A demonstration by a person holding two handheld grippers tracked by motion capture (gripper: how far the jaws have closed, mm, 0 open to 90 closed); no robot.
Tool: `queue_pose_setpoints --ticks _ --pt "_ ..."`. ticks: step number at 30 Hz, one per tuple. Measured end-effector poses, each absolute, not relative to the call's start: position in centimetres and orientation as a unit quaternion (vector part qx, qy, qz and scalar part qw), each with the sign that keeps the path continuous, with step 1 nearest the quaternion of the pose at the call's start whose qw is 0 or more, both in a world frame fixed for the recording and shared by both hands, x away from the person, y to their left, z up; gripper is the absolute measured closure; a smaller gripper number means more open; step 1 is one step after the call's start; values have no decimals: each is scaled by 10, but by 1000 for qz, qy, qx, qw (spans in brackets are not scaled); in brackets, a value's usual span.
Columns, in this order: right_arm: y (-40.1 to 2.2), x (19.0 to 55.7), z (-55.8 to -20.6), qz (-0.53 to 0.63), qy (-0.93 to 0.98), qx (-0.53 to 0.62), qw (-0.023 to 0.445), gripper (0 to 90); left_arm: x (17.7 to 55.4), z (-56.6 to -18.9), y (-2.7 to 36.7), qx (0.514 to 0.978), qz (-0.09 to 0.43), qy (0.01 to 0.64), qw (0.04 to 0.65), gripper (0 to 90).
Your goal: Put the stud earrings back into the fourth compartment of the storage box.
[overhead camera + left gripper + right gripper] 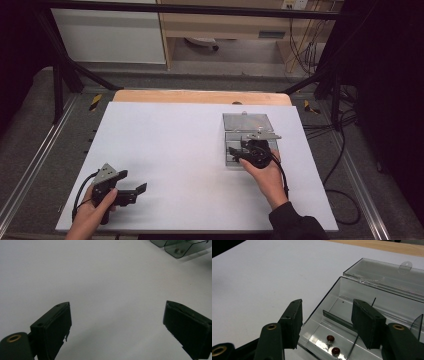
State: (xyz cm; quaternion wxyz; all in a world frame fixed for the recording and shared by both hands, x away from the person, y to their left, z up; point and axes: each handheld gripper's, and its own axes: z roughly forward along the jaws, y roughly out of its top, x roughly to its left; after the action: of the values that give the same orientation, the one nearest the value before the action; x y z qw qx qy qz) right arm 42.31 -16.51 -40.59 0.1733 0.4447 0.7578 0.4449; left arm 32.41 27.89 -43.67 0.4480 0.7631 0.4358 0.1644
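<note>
A clear plastic box (250, 146) with its lid (246, 121) laid open behind it sits on the right half of the white table. Thin dividers split the box (374, 293) into compartments. Two small dark-red beads (330, 338) lie on the floor of the nearest one. My right gripper (234, 152) hovers over the box's near left part. Its jaws (327, 303) stand partly open with nothing held, one over the left wall and one over the inside. My left gripper (142, 189) rests open at the table's near left, nothing between its jaws (116, 325).
White sheet (165, 150) covers the table, with a wooden strip (200, 96) at the far edge. The box (183, 247) appears far off at the top right in the left gripper view. Black frame bars and cables stand around the table.
</note>
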Motion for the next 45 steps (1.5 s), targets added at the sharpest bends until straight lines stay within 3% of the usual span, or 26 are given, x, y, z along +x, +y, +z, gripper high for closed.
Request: queue_pose_setpoints --ticks 6,17,27,39,45 --pt "-165 424 -405 445 759 442 175 373 324 -437 279 762 165 437 449 84" --pt "-161 421 -399 466 752 425 192 198 324 -437 279 762 164 437 449 84" --pt "-161 418 -390 479 731 420 245 46 322 -435 277 761 161 432 457 84" --pt "-181 398 -354 521 716 393 247 29 317 -428 284 730 188 443 484 86" --pt "-191 387 -341 541 695 388 271 59 314 -425 288 720 196 445 495 86"
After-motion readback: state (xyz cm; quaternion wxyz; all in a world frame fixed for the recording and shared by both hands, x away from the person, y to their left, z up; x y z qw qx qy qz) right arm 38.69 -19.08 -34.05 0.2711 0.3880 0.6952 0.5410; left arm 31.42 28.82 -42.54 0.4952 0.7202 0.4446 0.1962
